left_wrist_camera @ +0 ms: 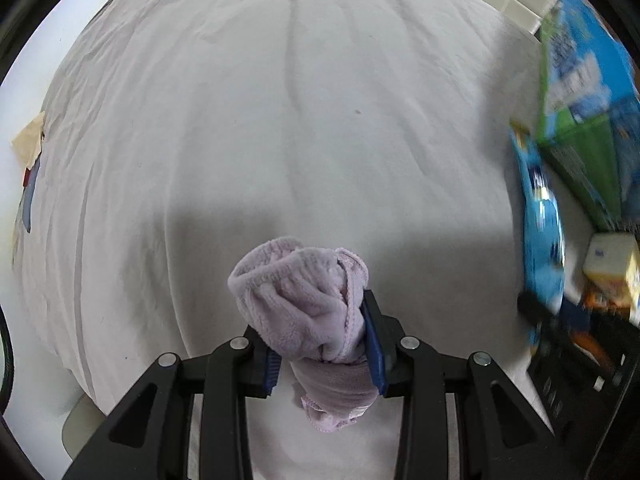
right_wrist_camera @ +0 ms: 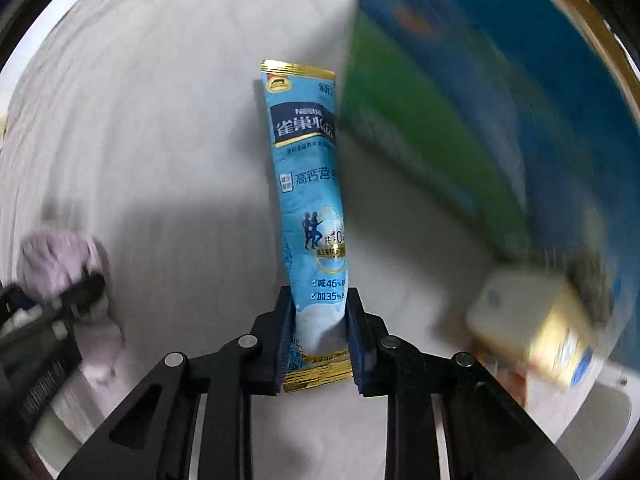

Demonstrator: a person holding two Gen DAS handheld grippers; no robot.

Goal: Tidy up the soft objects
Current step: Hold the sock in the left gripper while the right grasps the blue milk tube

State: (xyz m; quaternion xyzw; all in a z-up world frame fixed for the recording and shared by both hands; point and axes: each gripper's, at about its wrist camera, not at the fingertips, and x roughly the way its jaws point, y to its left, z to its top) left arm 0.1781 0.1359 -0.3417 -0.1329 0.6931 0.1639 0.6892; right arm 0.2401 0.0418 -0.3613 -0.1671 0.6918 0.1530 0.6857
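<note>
My left gripper (left_wrist_camera: 320, 332) is shut on a bunched lilac fleece cloth (left_wrist_camera: 304, 300) and holds it above the wrinkled white sheet (left_wrist_camera: 280, 120). My right gripper (right_wrist_camera: 320, 320) is shut on the lower end of a light blue Nestle sachet (right_wrist_camera: 310, 200), which stands up between the blue pads. The sachet also shows in the left wrist view (left_wrist_camera: 542, 232) at the right edge. The lilac cloth (right_wrist_camera: 60, 260) and the left gripper (right_wrist_camera: 52, 320) show blurred at the left of the right wrist view.
A large blue and green box (right_wrist_camera: 460, 120) stands at the right, also in the left wrist view (left_wrist_camera: 580, 112). A small white and yellow box (right_wrist_camera: 532, 328) lies below it. A beige tag (left_wrist_camera: 30, 140) sits at the sheet's left edge.
</note>
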